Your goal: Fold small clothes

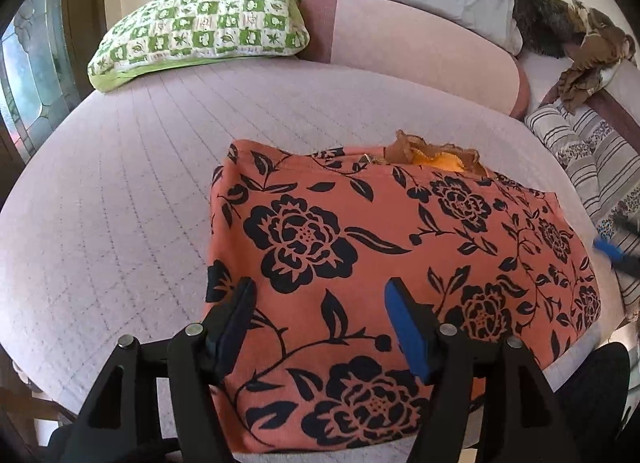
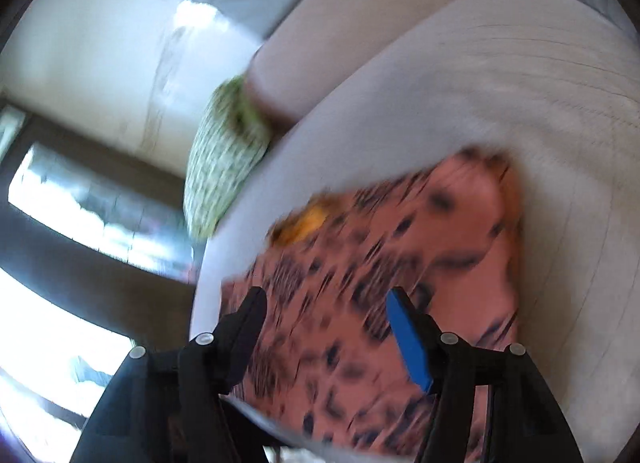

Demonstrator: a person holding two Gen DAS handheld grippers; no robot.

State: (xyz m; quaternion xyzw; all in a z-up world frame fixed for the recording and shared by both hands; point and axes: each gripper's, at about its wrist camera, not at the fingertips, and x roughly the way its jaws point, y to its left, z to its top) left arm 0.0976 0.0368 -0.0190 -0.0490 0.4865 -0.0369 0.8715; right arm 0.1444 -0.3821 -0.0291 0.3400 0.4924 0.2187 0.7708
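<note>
A: Far left, green-checked pillow (image 1: 200, 27) against the pink bolster (image 1: 420, 47). Nearer, left hand-held gripper (image 1: 320, 315), fingers spread wide, gripping nothing, hovering over the near edge of the cloth.

B: And the cloth itself?

A: Orange floral garment (image 1: 400, 247), folded into a rough rectangle, flat on the quilted bed (image 1: 120, 191), right of centre. Ruffled brown-and-orange trim (image 1: 436, 155) poking out along the far edge.

B: Further right?

A: Striped bedding (image 1: 592, 159) at the bed's side, brown crumpled fabric (image 1: 592, 47) beyond. Blue pad of the right hand-held gripper (image 1: 608, 249) just off the garment's right edge.

B: Right wrist view?

A: Heavily blurred. Right hand-held gripper (image 2: 324, 315) also spread wide, nothing between the fingers, above the same garment (image 2: 400, 263). Pillow (image 2: 228, 155) to the upper left.
</note>
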